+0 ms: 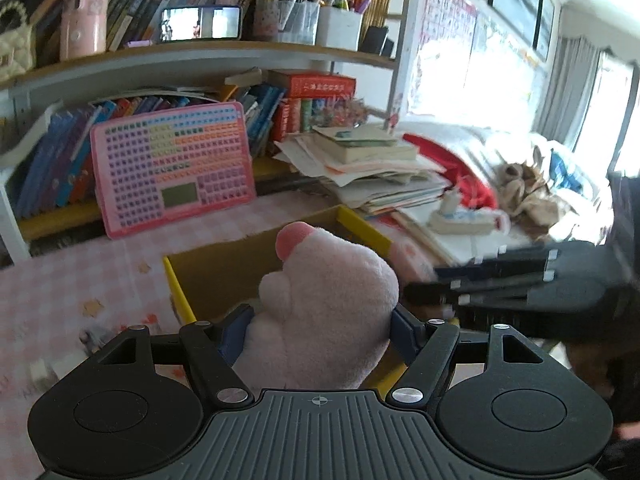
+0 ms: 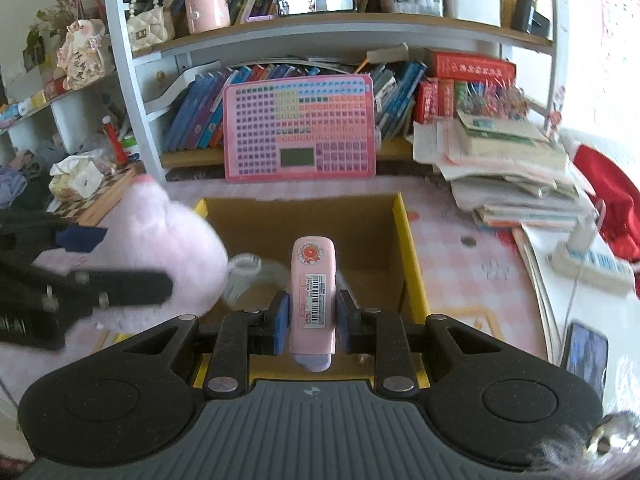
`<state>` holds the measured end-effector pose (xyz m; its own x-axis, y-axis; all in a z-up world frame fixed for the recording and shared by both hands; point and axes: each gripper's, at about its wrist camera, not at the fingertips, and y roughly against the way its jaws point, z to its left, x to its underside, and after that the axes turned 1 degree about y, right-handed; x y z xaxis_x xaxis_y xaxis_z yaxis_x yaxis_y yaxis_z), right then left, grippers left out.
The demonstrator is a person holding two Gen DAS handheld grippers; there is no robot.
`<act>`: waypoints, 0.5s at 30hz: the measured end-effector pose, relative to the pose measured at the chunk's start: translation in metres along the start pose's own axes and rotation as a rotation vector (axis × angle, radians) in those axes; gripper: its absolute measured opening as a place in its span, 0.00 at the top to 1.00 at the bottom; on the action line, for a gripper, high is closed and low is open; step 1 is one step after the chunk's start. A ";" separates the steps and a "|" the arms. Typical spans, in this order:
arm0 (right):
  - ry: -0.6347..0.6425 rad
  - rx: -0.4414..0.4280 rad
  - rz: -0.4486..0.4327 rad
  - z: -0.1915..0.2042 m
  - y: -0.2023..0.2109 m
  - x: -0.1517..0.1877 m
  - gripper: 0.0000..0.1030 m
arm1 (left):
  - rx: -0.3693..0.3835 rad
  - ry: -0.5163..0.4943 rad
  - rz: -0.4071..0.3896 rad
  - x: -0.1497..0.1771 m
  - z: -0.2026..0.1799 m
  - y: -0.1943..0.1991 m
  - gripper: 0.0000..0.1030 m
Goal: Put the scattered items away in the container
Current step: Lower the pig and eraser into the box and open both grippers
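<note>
A cardboard box with a yellow rim stands open on the pink checked tablecloth. My left gripper is shut on a pink plush toy, which hangs over the box's near left corner. From the right wrist view the toy and left gripper show at the box's left side. My right gripper is shut on a slim pink case with a barcode label, held over the box's near edge. Its black fingers show to the right of the toy. A pale blurred object lies inside the box.
A pink button tablet leans on the bookshelf behind the box. Stacked books and papers sit at the right, with a power strip and a phone nearer. A tissue pack lies at the left.
</note>
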<state>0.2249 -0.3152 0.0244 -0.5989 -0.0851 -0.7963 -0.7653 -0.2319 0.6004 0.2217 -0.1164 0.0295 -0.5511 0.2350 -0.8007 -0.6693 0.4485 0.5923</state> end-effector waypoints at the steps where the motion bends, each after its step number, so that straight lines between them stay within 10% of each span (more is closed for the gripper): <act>1: 0.007 0.000 -0.002 -0.003 -0.007 -0.004 0.77 | -0.017 -0.022 0.007 0.000 -0.001 -0.006 0.30; 15: 0.152 -0.059 0.230 -0.002 -0.125 -0.023 0.77 | -0.029 -0.094 0.200 0.023 -0.003 -0.074 0.29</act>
<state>0.3355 -0.2864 -0.0325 -0.7093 -0.2855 -0.6445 -0.5960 -0.2455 0.7646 0.2572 -0.1470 -0.0324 -0.6262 0.3967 -0.6712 -0.5661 0.3607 0.7413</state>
